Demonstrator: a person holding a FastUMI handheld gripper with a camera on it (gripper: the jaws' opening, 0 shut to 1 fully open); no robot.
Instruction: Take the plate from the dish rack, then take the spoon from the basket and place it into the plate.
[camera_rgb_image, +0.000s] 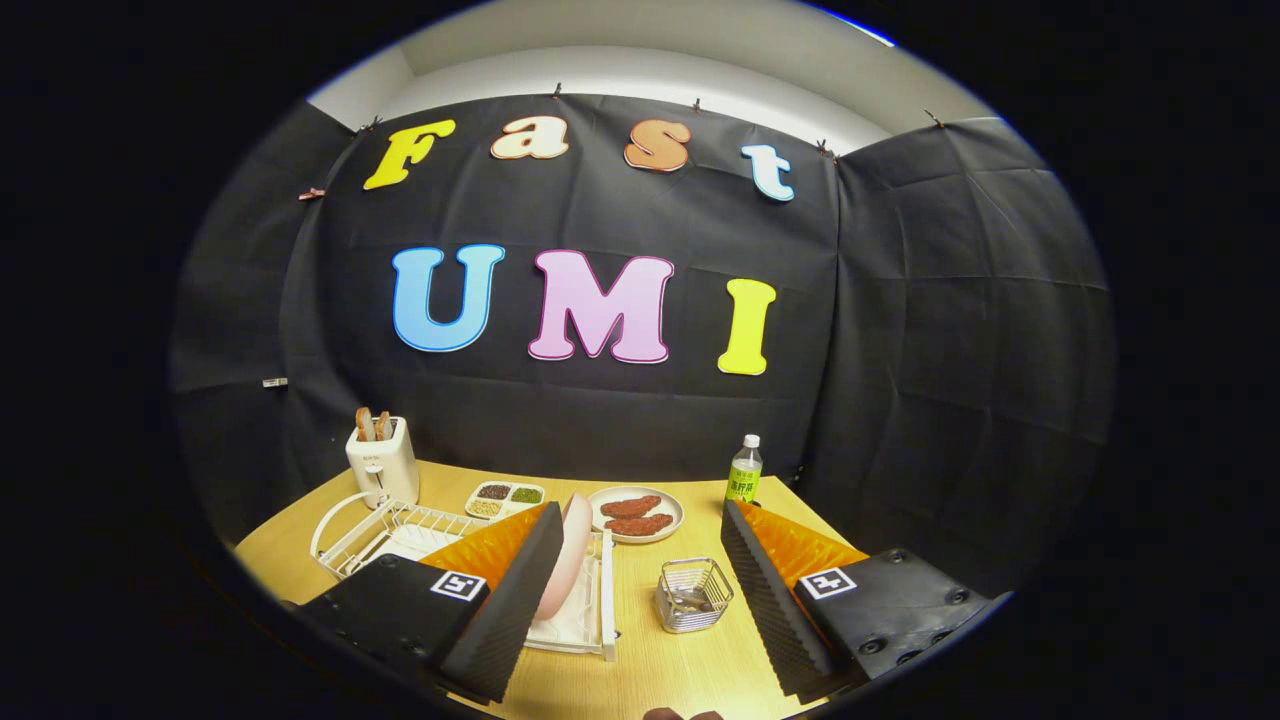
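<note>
Hovering above the wooden surface (640, 650), the gripper (640, 600) is holding its jaws spread wide and pinching nothing. The landmark is the white dish rack (585, 610): the pink plate (565, 560) is standing on its edge in this rack, just beside the inner face of the left finger. The wire basket (695, 595) is sitting just to the right of the rack, between the two fingers, with something small inside that is probably the spoon; it is too small to be sure. Behind the rack a dish of food (636, 514), a divided tray (505, 497), a toaster (381, 460) and a bottle (743, 470) are standing. I judge the plate is the first thing to take, so the gripper should be shifting left until the upper rim is passing between both fingers, then closing squarely on the rim and lifting straight up.
</note>
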